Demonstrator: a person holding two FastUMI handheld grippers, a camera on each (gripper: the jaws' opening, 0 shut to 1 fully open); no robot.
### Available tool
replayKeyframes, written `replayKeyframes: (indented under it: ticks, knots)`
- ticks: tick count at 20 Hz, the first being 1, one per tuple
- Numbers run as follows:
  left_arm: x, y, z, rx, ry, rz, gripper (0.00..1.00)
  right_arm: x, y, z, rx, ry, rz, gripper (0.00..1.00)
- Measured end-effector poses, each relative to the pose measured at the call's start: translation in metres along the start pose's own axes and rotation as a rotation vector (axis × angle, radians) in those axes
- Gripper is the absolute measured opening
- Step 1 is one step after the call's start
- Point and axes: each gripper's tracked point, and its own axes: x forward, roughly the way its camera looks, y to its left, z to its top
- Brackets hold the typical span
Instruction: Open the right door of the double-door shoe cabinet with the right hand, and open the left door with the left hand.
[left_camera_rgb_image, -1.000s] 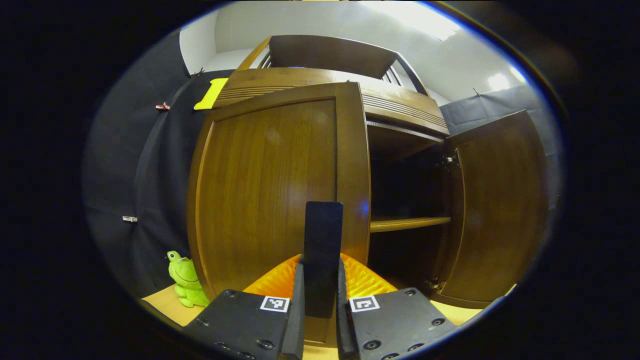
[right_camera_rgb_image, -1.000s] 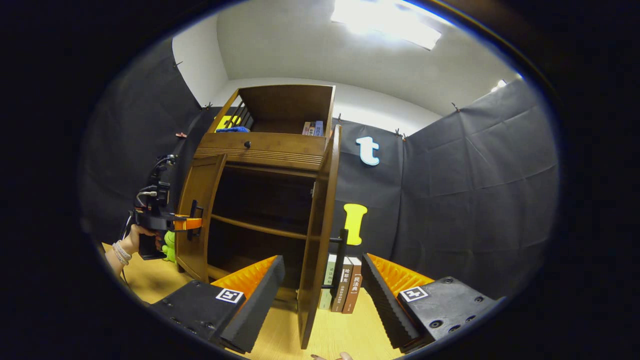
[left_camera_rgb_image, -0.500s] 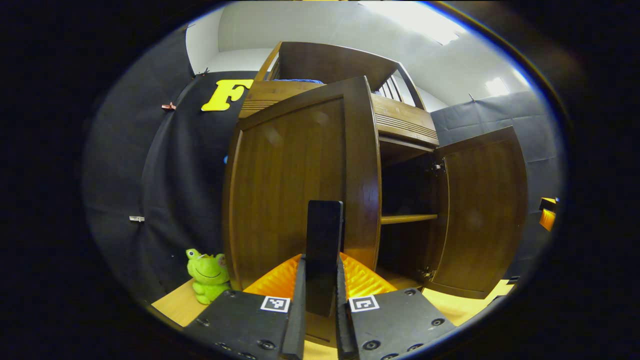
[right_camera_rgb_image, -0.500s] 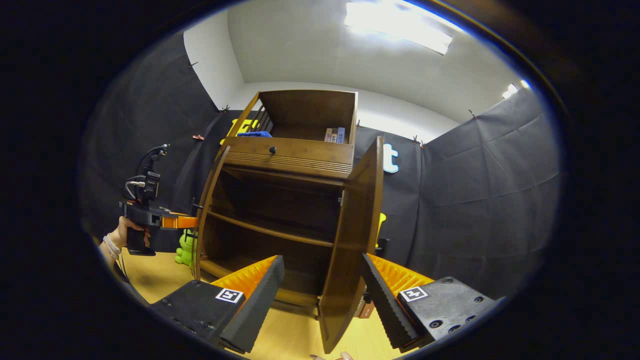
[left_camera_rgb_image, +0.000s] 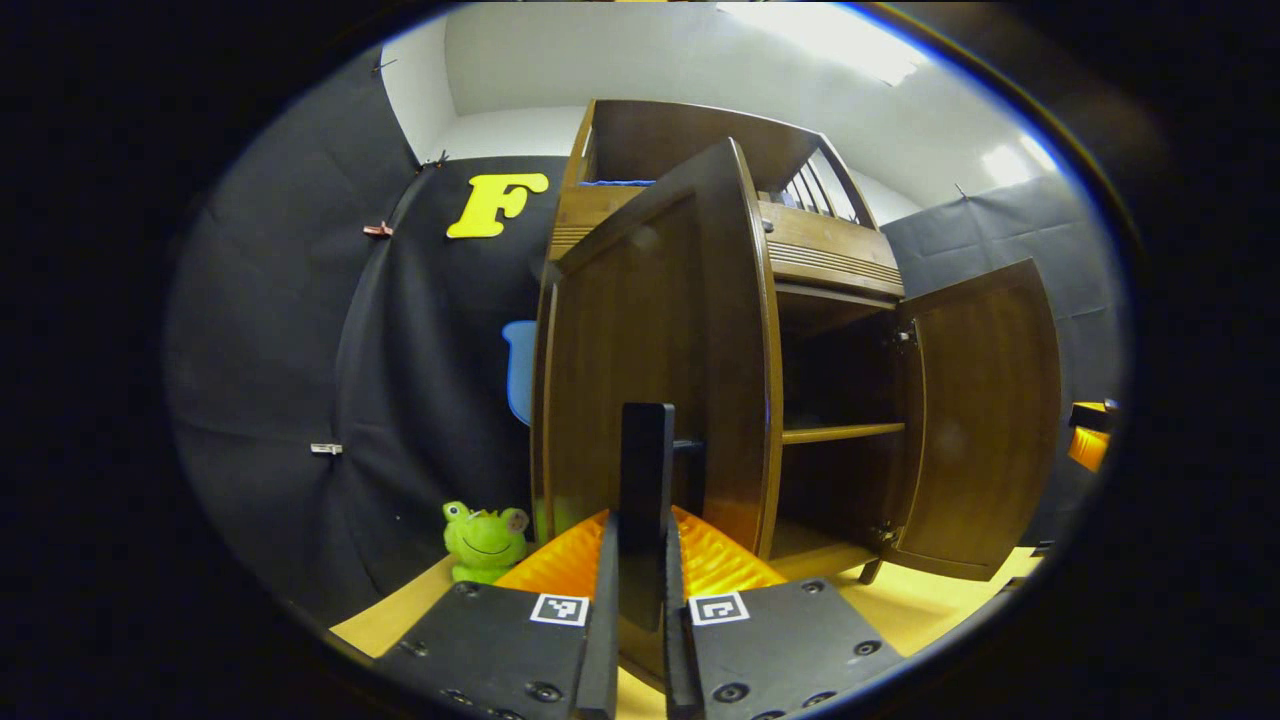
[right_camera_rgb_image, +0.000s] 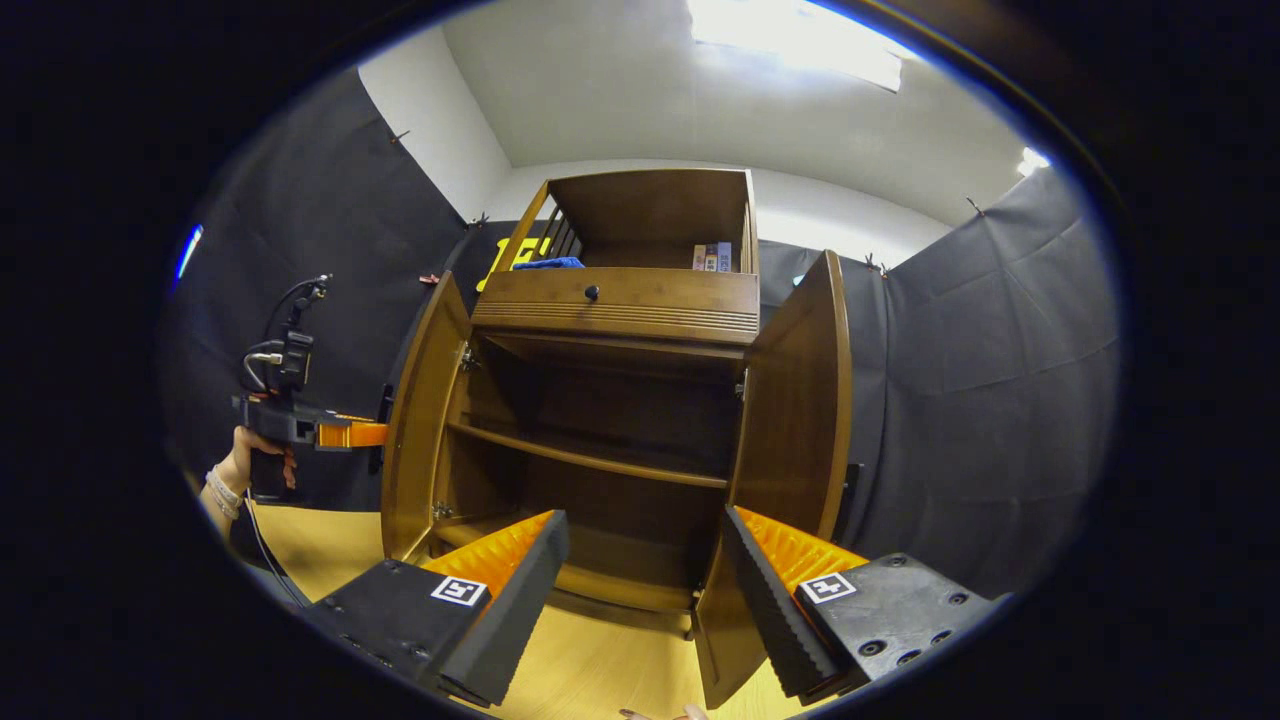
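The brown wooden shoe cabinet (right_camera_rgb_image: 615, 310) stands with both doors swung outward. My left gripper (left_camera_rgb_image: 641, 525) is shut on the upright black handle (left_camera_rgb_image: 647, 450) of the left door (left_camera_rgb_image: 630, 350). In the right gripper view a hand holds that left gripper (right_camera_rgb_image: 362, 435) at the outer face of the left door (right_camera_rgb_image: 425, 420). My right gripper (right_camera_rgb_image: 645, 520) is open with nothing between its fingers and faces the dark inside with its shelf (right_camera_rgb_image: 590, 460). The right door (right_camera_rgb_image: 795, 400) stands apart from it, to its right.
A green frog toy (left_camera_rgb_image: 483, 540) sits on the light wooden floor (left_camera_rgb_image: 400, 620) left of the cabinet. A drawer with a dark knob (right_camera_rgb_image: 592, 293) lies above the doors. The top shelf holds a blue cloth (right_camera_rgb_image: 548, 263) and a few books (right_camera_rgb_image: 710, 257). Black cloth walls surround the cabinet.
The left door has swung further outward with my left gripper on its handle. My right gripper has moved left off the right door's handle, and that door now stands wide.
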Motion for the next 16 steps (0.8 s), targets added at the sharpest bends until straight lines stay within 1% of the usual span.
replayKeyframes:
  ticks: [3, 4, 5, 7, 8, 9, 11, 12, 13, 16]
  knots:
    - [-0.006, 0.016, 0.000, 0.002, -0.001, 0.031, 0.19, 0.002, 0.002, 0.005, 0.015, -0.017, 0.000, 0.97]
    - [-0.008, 0.020, 0.001, -0.002, -0.002, 0.038, 0.19, 0.003, 0.002, 0.005, 0.021, -0.020, -0.002, 0.97]
    - [-0.008, 0.022, 0.000, -0.008, 0.000, 0.038, 0.17, 0.003, 0.003, 0.006, 0.026, -0.022, -0.004, 0.97]
    - [-0.010, 0.025, -0.001, -0.018, 0.007, 0.036, 0.17, 0.005, 0.005, 0.003, 0.044, -0.016, -0.008, 0.97]
    - [-0.011, 0.029, -0.001, -0.014, 0.008, 0.044, 0.16, 0.006, 0.006, 0.000, 0.053, -0.008, -0.007, 0.95]
    - [-0.013, 0.033, -0.001, -0.007, 0.009, 0.057, 0.17, 0.006, 0.008, -0.003, 0.062, 0.005, -0.004, 0.97]
    - [-0.017, 0.045, -0.001, 0.008, 0.007, 0.097, 0.14, 0.007, 0.010, -0.008, 0.080, 0.026, 0.001, 0.97]
    - [-0.018, 0.051, -0.002, 0.012, 0.006, 0.120, 0.13, 0.007, 0.010, -0.010, 0.086, 0.032, 0.003, 0.95]
    - [-0.020, 0.058, -0.001, 0.010, 0.005, 0.140, 0.11, 0.008, 0.011, -0.010, 0.094, 0.037, 0.006, 0.97]
    - [-0.024, 0.076, -0.003, -0.006, 0.008, 0.193, 0.07, 0.012, 0.019, -0.016, 0.123, 0.060, 0.024, 0.97]
